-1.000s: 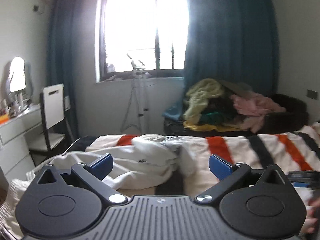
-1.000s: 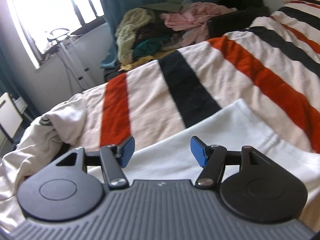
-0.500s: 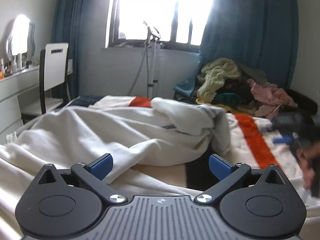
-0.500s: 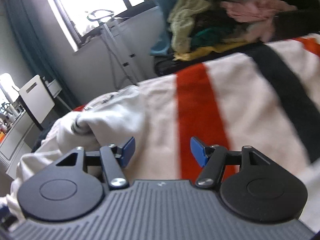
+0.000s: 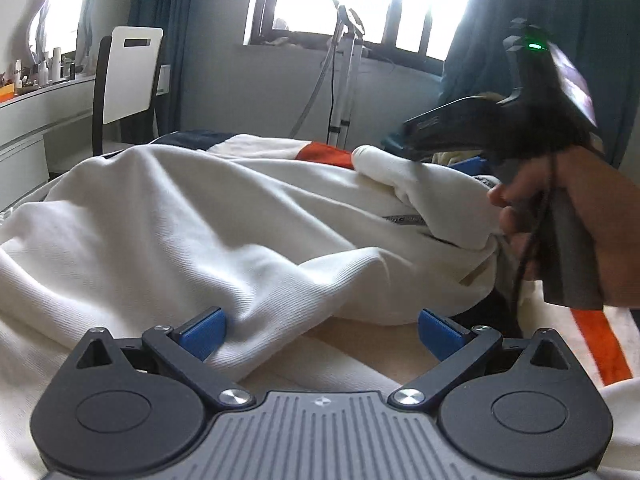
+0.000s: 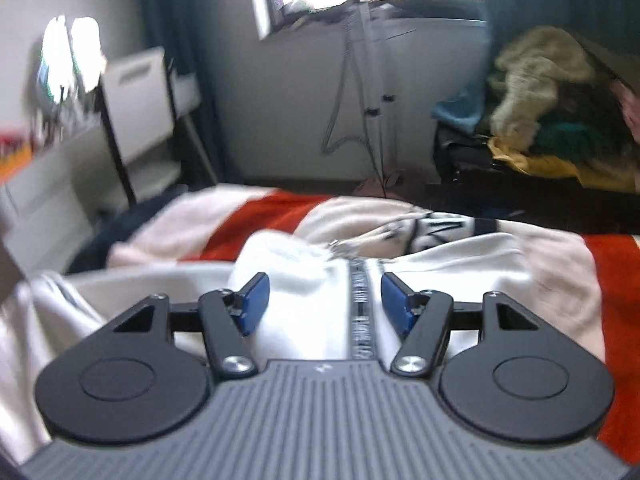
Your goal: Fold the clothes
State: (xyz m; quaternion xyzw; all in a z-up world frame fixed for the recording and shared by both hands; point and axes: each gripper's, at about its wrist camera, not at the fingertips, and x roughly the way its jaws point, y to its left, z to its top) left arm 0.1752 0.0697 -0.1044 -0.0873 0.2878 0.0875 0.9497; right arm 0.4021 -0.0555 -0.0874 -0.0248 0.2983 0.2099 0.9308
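Note:
A crumpled white garment [image 5: 224, 224] lies in a heap on the striped blanket [image 5: 600, 344]. My left gripper [image 5: 322, 332] hangs low at the garment's near edge. It is open wide, and its left pad [image 5: 204, 334] is close against a fold. My right gripper [image 6: 325, 304] is open above the same garment [image 6: 312, 312]. A bunched fold and a grey printed strip [image 6: 362, 304] lie between its fingers, and the pads do not press on them. In the left wrist view a person's hand [image 5: 592, 232] holds that gripper's handle at the right.
A white chair [image 5: 128, 76] and a dressing table with a mirror [image 5: 60, 32] stand at the left. A tripod stand [image 6: 360, 80] is under the window. A pile of clothes [image 6: 552, 92] fills a dark seat at the back right. The blanket's orange stripe [image 6: 616, 300] runs along the right.
My left gripper has dropped and come up to the white heap. My right gripper has swung left across the bed, from a flat white shirt to over the crumpled garment. Both stay open.

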